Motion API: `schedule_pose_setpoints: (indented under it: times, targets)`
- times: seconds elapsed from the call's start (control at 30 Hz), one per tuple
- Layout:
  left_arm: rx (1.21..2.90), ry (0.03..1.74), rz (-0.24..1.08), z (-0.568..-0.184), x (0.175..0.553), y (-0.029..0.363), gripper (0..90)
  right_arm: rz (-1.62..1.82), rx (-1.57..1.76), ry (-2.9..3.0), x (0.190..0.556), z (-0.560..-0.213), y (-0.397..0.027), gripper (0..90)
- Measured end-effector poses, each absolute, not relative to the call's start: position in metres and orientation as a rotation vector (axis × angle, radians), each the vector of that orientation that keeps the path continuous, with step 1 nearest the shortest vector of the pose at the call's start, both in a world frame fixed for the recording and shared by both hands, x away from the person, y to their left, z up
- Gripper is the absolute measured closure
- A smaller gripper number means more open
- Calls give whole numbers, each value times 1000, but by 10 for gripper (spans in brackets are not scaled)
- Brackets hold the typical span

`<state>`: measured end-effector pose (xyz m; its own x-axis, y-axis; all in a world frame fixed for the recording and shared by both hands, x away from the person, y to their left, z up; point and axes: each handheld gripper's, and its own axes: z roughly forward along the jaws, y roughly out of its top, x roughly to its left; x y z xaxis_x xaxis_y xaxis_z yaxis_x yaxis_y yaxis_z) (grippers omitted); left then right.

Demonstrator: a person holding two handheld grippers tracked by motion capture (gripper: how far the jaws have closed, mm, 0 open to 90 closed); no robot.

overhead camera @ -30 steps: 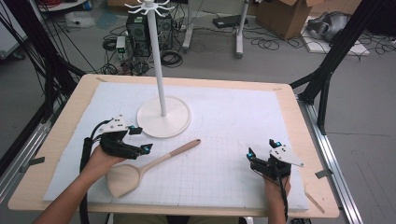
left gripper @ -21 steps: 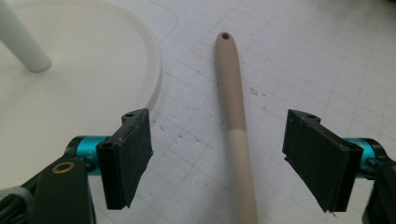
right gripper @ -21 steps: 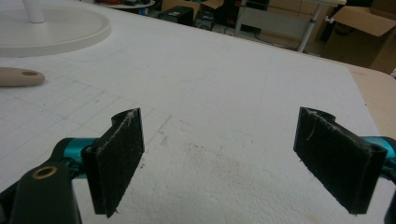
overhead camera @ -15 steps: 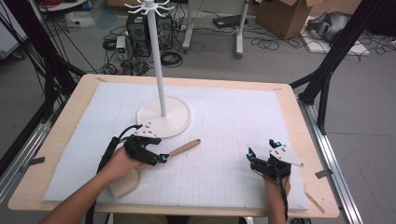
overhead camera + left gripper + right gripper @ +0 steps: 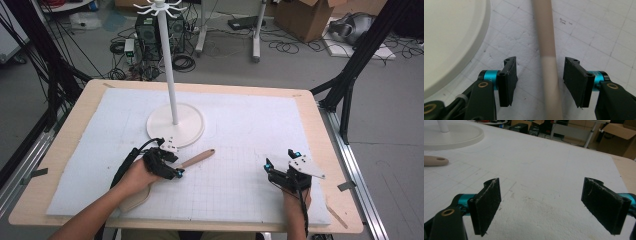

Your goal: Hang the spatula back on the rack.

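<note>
since a second ago the left gripper [image 5: 172,170] has travelled from beside the stand's base across to the wooden spoon's handle, while the right gripper [image 5: 286,172] has kept its place near the table's right front.

nearest the person, the spoon's bowl [image 5: 134,197] lies under the left hand [image 5: 135,174], mostly hidden by it. from there the wooden spoon [image 5: 196,158] runs away and to the right, its long axis slanting across the white foam mat [image 5: 250,125] toward the far right, ending in a rounded tip with a hanging hole [image 5: 440,159]. in the left gripper view the handle [image 5: 547,57] passes straight up between the two black jaws, which stand wide on either side with a clear gap to each pad; nothing is clamped yet. so the handle lies right in the left gripper's mouth, crossways to the closing line, and a plain squeeze looks like all the coming move needs. the left forearm comes in low from the bottom left, wrist bent so the jaws point down at the mat.

the right gripper is well apart from the spoon, resting low, jaws spread wide over bare mat, holding nothing.

farther off, the white stand's round base [image 5: 187,132] sits just beyond the left gripper, near but not touching the handle, its pole [image 5: 169,75] rising to hooks at the top.
</note>
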<state>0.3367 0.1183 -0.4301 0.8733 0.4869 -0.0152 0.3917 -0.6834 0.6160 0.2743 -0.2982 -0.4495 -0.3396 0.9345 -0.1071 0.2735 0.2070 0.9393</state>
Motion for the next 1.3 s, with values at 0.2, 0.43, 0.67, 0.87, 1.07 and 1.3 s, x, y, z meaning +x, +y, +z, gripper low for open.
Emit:
schedule_pose_setpoints:
  times: [0.2, 0.43, 0.67, 0.87, 1.07, 1.3]
  targets:
    - [2430, 616, 201, -429, 337, 118, 527, 1154, 1138, 1759, 274, -450, -298, 146]
    - [2447, 561, 190, -427, 335, 114, 703, 1152, 1131, 1757, 274, -449, -298, 146]
    - [2430, 620, 153, -427, 338, 115, 755, 1152, 1130, 1757, 274, -449, -298, 146]
    - [2437, 606, 186, -427, 335, 113, 772, 1158, 1134, 1756, 274, -450, -298, 146]
    - [2413, 602, 210, -422, 333, 116, 775, 1163, 1137, 1751, 274, -449, -298, 146]
    - [2353, 631, 229, -415, 333, 126, 777, 1163, 1135, 1752, 273, -449, -298, 146]
